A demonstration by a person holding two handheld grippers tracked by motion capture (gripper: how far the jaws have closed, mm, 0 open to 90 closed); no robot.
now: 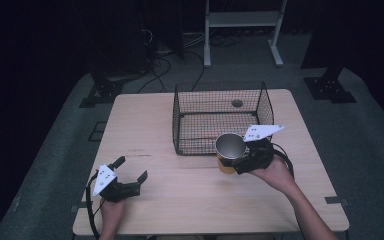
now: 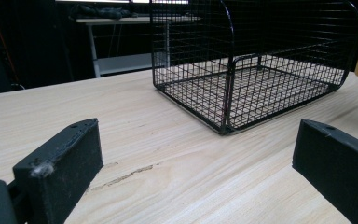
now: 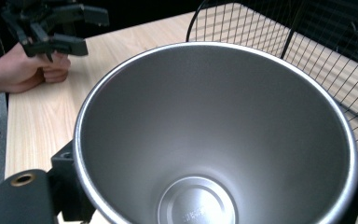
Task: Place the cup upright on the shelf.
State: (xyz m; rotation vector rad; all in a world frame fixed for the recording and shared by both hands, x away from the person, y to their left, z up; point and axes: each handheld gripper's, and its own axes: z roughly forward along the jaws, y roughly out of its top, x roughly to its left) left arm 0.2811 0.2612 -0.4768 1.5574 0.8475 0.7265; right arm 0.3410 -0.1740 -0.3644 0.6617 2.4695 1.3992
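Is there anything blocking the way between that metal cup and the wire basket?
Only the basket's own front wall. The cup, held in the right tongs, sits just outside the wire basket at its near right corner, so it would likely have to go over the wall. The basket looks empty inside.

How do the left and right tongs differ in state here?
The left tongs are open and hold nothing; the right tongs are shut on the cup. The left tongs sit low over the table, apart from the basket; the right tongs hold the cup at the basket's near wall. Both are black, each with a grey plate.
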